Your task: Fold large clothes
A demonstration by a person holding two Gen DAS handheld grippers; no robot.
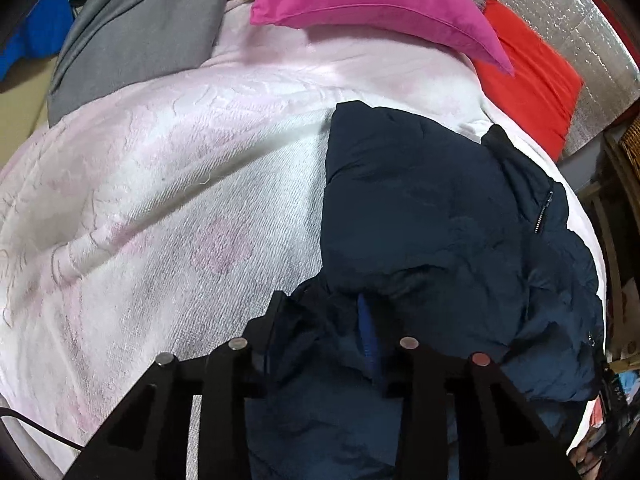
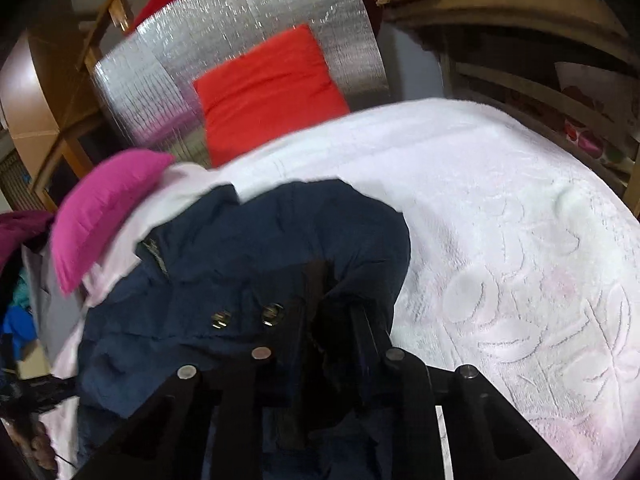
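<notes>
Navy jacket (image 1: 440, 208) bunched on the bed (image 1: 160, 200). My left hand-held gripper (image 1: 320, 320) and right hand-held gripper (image 2: 332, 320) both clamped on its hem. Slick puffy fabric may slip out mid-lift.

- The room is evenly lit, soft and fairly bright, with no hard shadows on the white blanket (image 1: 168, 184) ahead of the left tongs.
- The silver foil panel (image 2: 248, 28) far beyond the right tongs glitters with small specks of glare.
- The navy jacket (image 1: 432, 216) reads very dark; its folds just ahead of the tongs sink into near black, and detail there is lost.
- Both views bulge like a fishbowl: straight edges bow, and the corners fall off into black.
- The right view is smeared with motion blur, most clearly on the pink pillow (image 2: 100, 212) and red cushion (image 2: 272, 96).
- The left view is sharper; the blanket weave shows clearly.
</notes>
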